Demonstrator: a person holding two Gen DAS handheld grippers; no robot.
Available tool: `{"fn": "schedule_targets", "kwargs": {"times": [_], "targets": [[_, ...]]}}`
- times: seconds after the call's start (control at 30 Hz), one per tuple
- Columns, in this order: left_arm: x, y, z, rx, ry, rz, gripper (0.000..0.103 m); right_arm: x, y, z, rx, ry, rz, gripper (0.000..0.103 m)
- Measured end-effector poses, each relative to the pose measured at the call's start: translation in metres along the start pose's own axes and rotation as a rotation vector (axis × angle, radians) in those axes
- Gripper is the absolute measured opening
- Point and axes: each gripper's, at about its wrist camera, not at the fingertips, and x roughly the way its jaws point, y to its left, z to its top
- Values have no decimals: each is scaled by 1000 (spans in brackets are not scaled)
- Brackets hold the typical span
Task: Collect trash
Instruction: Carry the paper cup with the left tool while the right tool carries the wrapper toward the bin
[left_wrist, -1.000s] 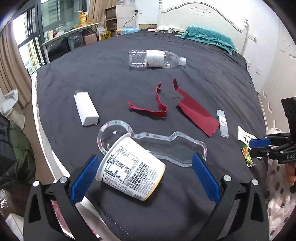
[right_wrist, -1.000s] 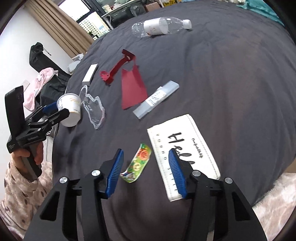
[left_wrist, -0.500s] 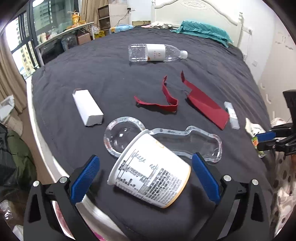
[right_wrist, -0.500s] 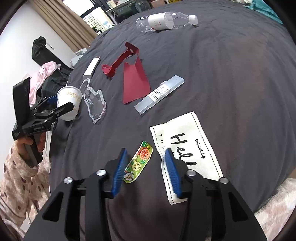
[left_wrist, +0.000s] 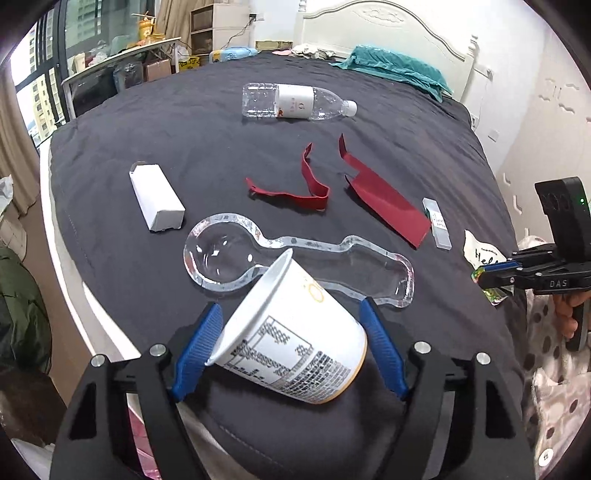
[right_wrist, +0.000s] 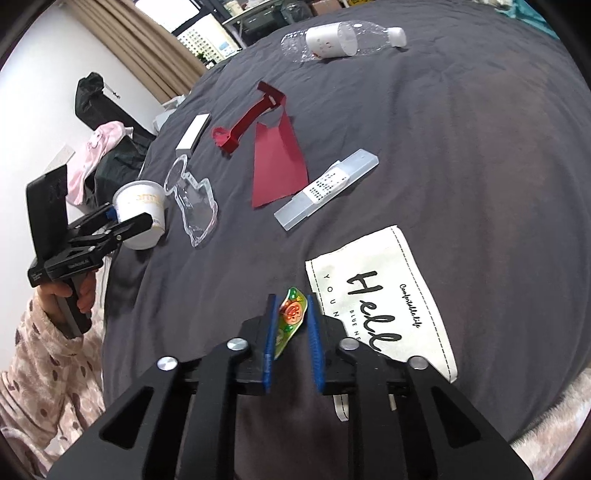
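The paper cup (left_wrist: 291, 332) lay tipped at the bed's (left_wrist: 207, 136) near edge, bracketed, maybe just pinched, by the left gripper (left_wrist: 291, 347), while the right gripper (right_wrist: 291, 332) was nearly closed around the candy wrapper (right_wrist: 290, 317), so a gentle squeeze was probably best before lifting.

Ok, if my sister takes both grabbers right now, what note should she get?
Left gripper: closed around the paper cup, which lies on its side at the bed's near edge.
Right gripper: nearly shut on the colourful wrapper, beside the white "Hello" cloth.
On the dark bedspread: water bottle, white box, red strip, red card piece, clear plastic tray, frosted tube.
Done: the two grasps. No bin in view.
Left: bin the cup and wrapper, then collect the rest.
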Motion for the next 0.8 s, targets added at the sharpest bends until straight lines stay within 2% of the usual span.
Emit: {"fn": "schedule_targets", "kwargs": {"times": [0.13,0.2,0.23,0.27,0.33,0.47,0.6,0.8], "targets": [[-10,1,-4,-40,-38,-11,74,-6,-2,2,18,-30,32,1],[-16,1,-7,-48,-54,-11,69,-11,-4,2,31,-53,57,1],[-18,-1,-8,-52,-59,-13,62,-13,-5,3,36,-61,70,0],[-20,-1,-9,-57,-60,-20,44,-15,-6,4,42,-74,86,0],[-20,-2,-9,-64,-47,-38,30,-20,-7,6,59,-104,127,0],[-13,-12,-14,-17,-10,-14,30,-20,-6,7,64,-115,138,0],[-26,-13,-17,-58,-51,-58,29,-21,-5,8,65,-121,133,0],[-47,-23,-20,-53,-88,-30,29,-33,-10,13,88,-192,156,0]]}}
